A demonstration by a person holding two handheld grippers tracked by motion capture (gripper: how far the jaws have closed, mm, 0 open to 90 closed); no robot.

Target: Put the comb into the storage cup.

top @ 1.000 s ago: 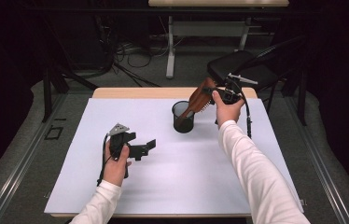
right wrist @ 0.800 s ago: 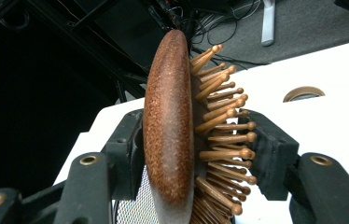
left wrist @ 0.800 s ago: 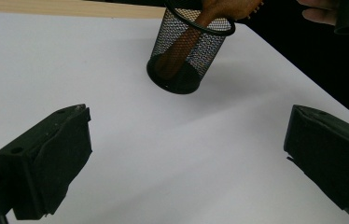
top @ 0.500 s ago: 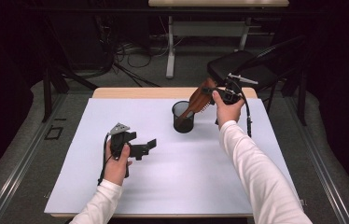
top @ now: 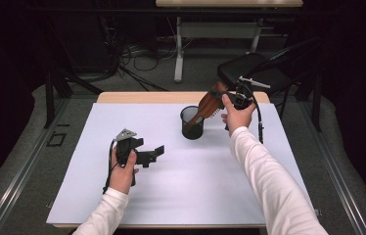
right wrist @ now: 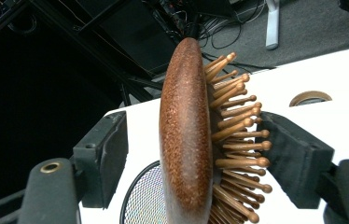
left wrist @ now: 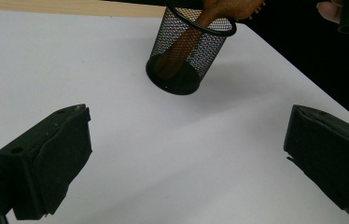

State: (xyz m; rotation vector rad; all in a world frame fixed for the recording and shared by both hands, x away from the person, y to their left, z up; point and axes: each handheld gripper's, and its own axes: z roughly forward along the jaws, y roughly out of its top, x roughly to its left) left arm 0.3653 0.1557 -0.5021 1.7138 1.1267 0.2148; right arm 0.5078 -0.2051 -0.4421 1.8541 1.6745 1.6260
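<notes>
A wooden hairbrush (top: 210, 104) leans with its handle inside a black mesh cup (top: 192, 123) at the back of the white tabletop (top: 195, 191). My right gripper (top: 218, 98) is held up around the brush head. In the right gripper view its jaws straddle the brush (right wrist: 186, 140): a gap shows on the back side, while the other pad (right wrist: 294, 163) meets the bristle tips, so my right gripper (right wrist: 196, 158) is open. My left gripper (top: 152, 154) rests low over the table left of centre, open and empty. From my left gripper (left wrist: 186, 158), the cup (left wrist: 189, 51) stands ahead.
A black chair (top: 254, 68) stands behind the table's far right corner. Cables and a desk leg lie on the floor beyond. The table's wooden far edge (top: 147, 97) shows past the white sheet.
</notes>
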